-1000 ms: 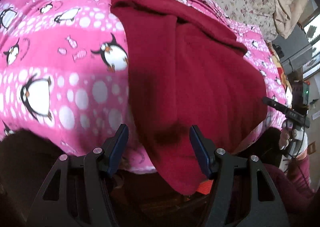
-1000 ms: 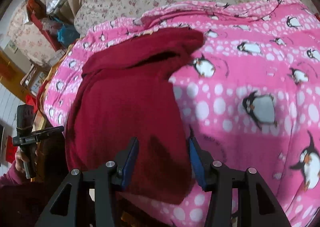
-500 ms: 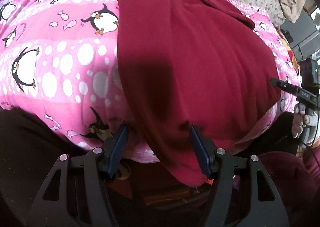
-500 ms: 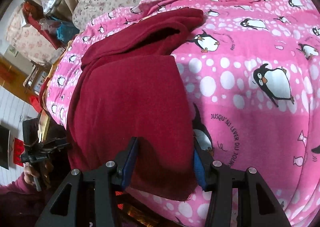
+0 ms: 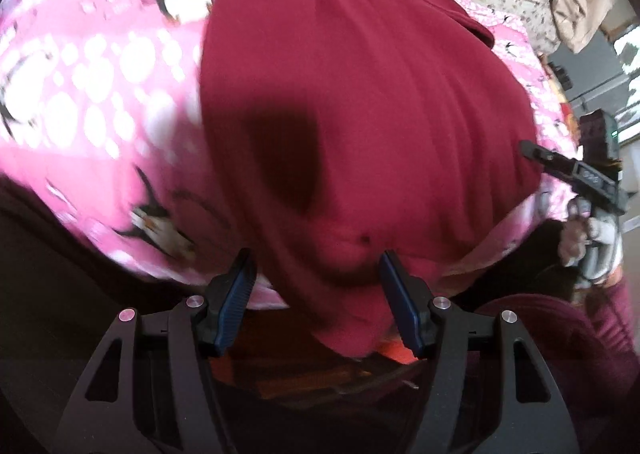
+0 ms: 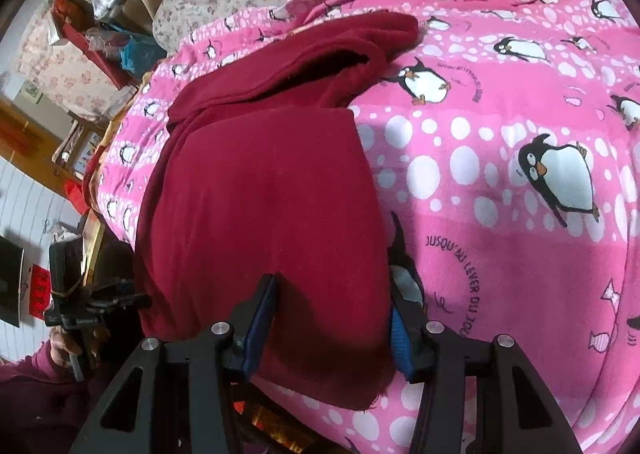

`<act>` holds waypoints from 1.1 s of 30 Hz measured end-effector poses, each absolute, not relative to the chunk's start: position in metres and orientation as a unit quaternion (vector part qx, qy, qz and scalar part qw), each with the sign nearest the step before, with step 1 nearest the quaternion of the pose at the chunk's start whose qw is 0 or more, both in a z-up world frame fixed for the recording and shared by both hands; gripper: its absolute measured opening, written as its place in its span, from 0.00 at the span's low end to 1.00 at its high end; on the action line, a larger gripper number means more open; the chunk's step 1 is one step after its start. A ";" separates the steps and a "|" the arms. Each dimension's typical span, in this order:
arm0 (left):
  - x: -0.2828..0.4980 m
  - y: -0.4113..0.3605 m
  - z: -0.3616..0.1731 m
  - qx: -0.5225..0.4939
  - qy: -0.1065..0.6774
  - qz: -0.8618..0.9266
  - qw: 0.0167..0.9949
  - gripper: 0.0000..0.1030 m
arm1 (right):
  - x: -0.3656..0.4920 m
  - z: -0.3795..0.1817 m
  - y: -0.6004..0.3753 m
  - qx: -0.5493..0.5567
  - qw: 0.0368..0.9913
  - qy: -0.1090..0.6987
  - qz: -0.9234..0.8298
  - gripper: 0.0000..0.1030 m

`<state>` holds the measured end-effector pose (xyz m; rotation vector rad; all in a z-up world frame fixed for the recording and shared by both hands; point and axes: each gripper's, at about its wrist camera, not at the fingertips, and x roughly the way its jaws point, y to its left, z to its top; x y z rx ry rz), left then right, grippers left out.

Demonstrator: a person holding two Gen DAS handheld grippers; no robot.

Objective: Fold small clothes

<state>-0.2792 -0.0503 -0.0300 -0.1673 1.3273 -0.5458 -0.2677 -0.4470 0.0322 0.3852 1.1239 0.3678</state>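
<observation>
The dark red fleece garment (image 6: 260,190) lay flat on the pink penguin blanket (image 6: 500,246), its near hem drooping over the bed edge; left gripper (image 5: 314,274) had jaws spread wide around that bunched hem, not pinching; right gripper (image 6: 332,294) was spread wide too, straddling the hem's corner.

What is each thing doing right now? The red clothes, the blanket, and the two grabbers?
Red garment: partly folded, lying on the blanket, near hem hanging over the edge.
Penguin blanket: spread out under the garment.
Left gripper: open, hem between its fingers.
Right gripper: open, hem between its fingers.
</observation>
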 end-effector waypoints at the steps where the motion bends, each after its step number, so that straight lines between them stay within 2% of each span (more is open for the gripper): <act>1: -0.280 -0.052 -0.035 -0.089 0.613 -0.252 0.743 0.61 | -0.268 0.032 -0.448 0.185 0.813 0.524 0.173 0.48; 9: -0.279 -0.055 -0.049 -0.127 0.622 -0.262 0.727 0.61 | -0.273 0.031 -0.451 0.190 0.818 0.512 0.179 0.48; 10: -0.278 -0.059 -0.048 -0.132 0.623 -0.272 0.721 0.56 | -0.274 0.031 -0.452 0.190 0.819 0.512 0.179 0.48; 11: -0.279 -0.062 -0.048 -0.136 0.622 -0.282 0.717 0.33 | -0.274 0.031 -0.452 0.189 0.819 0.511 0.179 0.48; 12: -0.280 -0.063 -0.046 -0.139 0.621 -0.289 0.716 0.21 | -0.274 0.031 -0.452 0.187 0.819 0.511 0.178 0.46; 13: -0.281 -0.063 -0.042 -0.138 0.618 -0.292 0.717 0.13 | -0.274 0.032 -0.451 0.182 0.821 0.512 0.176 0.43; 15: -0.281 -0.060 -0.029 -0.138 0.605 -0.307 0.722 0.09 | -0.276 0.036 -0.449 0.177 0.822 0.511 0.180 0.18; 17: -0.283 -0.054 -0.010 -0.137 0.593 -0.322 0.725 0.08 | -0.279 0.039 -0.444 0.171 0.821 0.513 0.184 0.11; 23: -0.297 -0.016 0.038 -0.111 0.573 -0.315 0.748 0.06 | -0.308 0.049 -0.420 0.162 0.794 0.537 0.233 0.08; 29: -0.302 0.003 0.011 -0.116 0.603 -0.272 0.741 0.06 | -0.346 0.026 -0.371 0.155 0.733 0.589 0.302 0.07; 33: -0.304 0.004 0.013 -0.119 0.594 -0.275 0.746 0.06 | -0.344 0.020 -0.367 0.161 0.730 0.592 0.300 0.07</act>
